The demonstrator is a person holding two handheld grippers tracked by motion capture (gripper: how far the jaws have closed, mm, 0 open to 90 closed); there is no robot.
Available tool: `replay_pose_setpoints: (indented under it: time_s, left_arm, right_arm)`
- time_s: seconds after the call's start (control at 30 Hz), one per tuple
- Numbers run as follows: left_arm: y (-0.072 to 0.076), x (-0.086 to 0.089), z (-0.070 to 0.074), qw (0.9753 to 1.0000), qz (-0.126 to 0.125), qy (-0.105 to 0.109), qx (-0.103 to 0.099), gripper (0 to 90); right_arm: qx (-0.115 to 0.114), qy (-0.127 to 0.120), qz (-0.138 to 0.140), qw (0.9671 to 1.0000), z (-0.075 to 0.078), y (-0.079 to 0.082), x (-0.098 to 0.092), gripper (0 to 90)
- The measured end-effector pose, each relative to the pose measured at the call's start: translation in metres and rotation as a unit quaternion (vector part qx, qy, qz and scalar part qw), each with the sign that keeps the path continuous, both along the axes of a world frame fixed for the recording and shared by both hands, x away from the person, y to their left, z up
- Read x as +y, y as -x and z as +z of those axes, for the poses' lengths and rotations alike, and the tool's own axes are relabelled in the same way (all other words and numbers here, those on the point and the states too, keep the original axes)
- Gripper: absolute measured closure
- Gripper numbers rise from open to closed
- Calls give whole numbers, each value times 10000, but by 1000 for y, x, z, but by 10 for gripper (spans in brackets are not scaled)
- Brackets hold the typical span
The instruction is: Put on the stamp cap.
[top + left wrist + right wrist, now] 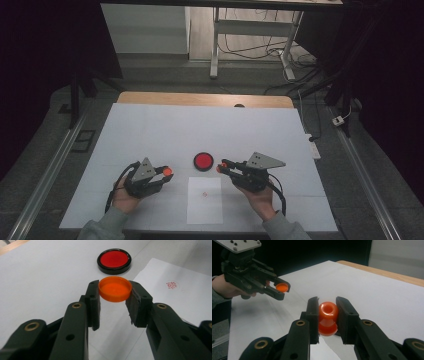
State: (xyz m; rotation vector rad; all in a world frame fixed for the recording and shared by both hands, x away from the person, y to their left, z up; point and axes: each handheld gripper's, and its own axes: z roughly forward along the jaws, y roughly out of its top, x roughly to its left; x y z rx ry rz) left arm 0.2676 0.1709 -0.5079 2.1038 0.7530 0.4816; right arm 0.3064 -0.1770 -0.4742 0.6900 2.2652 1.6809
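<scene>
My left gripper (114, 293) is shut on a small orange cap (115, 288), held above the white table; in the high view the cap (167, 171) shows at the tip of this gripper (165, 172). My right gripper (327, 311) is shut on an orange stamp (328, 318) with a knob-shaped handle, also visible in the high view (220, 166). A round black-rimmed red ink pad (203, 161) lies between the two grippers, just beyond the cap in the left gripper view (114, 260). A white sheet (204, 199) with a small red stamp mark (172, 285) lies in front of the pad.
The white table cover (150, 135) ends in a wooden edge (205, 99) at the far side. Table legs and cables (260, 50) stand on the floor beyond. A metal rail (45, 175) runs along the left.
</scene>
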Motion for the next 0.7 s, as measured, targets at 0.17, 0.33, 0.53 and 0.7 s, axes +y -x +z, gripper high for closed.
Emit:
replay_pose_setpoints:
  time_s: [0.17, 0.33, 0.53, 0.7]
  left_arm:
    - [-1, -8, 2, 10000, -93, -20, -29, 641]
    - [-1, -14, 2, 9999, -161, -37, -35, 641]
    - [-3, -23, 2, 9996, -277, -70, -52, 641]
    - [-4, -32, 2, 9993, -355, -89, -67, 641]
  right_arm:
    - [7, -4, 6, 10000, 0, 0, 1, 721]
    - [11, 10, 11, 10000, -1, 0, 1, 721]
    - [30, 7, 25, 10000, -1, 0, 3, 721]
    - [32, 7, 28, 10000, -2, 0, 3, 721]
